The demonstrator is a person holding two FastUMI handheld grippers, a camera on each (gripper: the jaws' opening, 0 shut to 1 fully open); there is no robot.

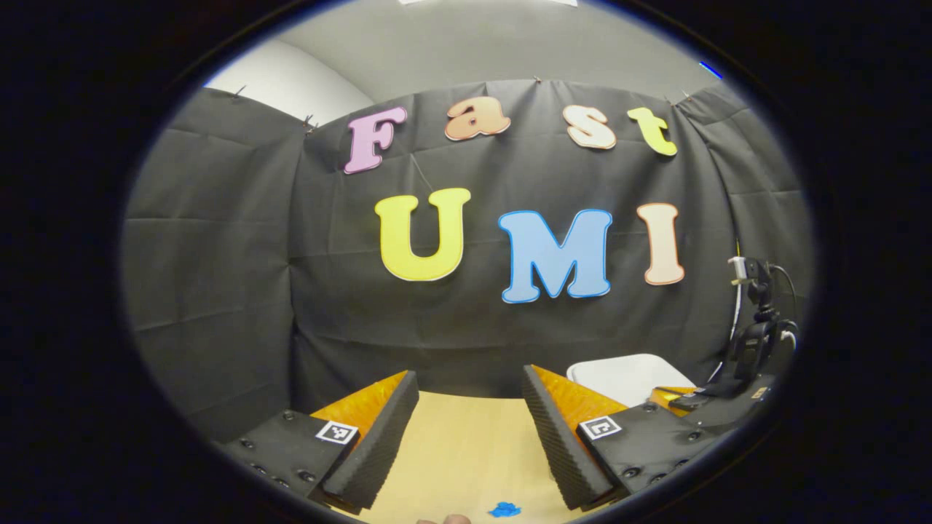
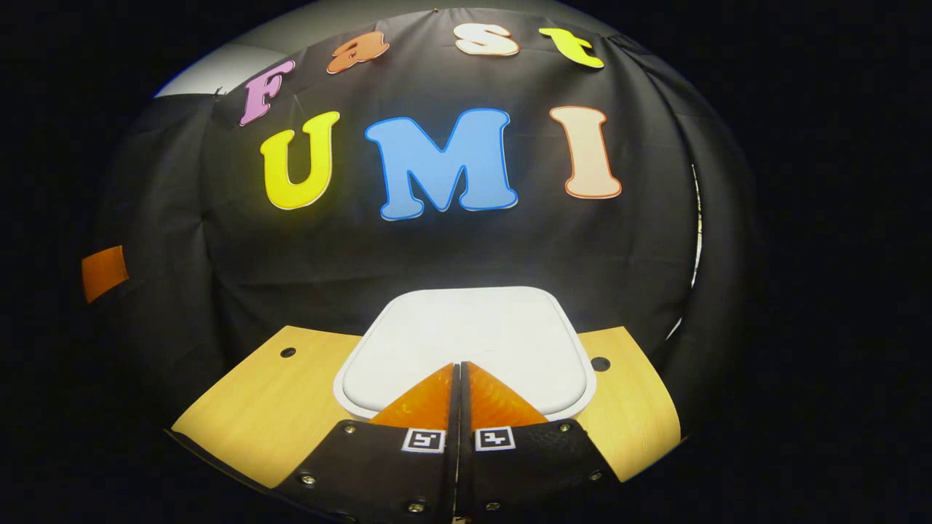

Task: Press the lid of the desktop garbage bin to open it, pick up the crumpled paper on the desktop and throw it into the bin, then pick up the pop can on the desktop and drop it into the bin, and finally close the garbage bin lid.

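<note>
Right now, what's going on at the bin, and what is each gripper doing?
The right gripper, fingers closed together with nothing between them, is poised over the white bin lid, which is down. The left gripper is open above the wooden desktop, holding nothing. A small blue scrap lies on the desktop near it.

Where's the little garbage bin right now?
In the right gripper view the white bin lid lies straight ahead on the wooden desktop, just past the right gripper, against the black wall.

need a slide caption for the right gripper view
Right gripper, fingers shut together with nothing between them, poised over the closed white lid of the desktop bin on the wooden desk.
</note>
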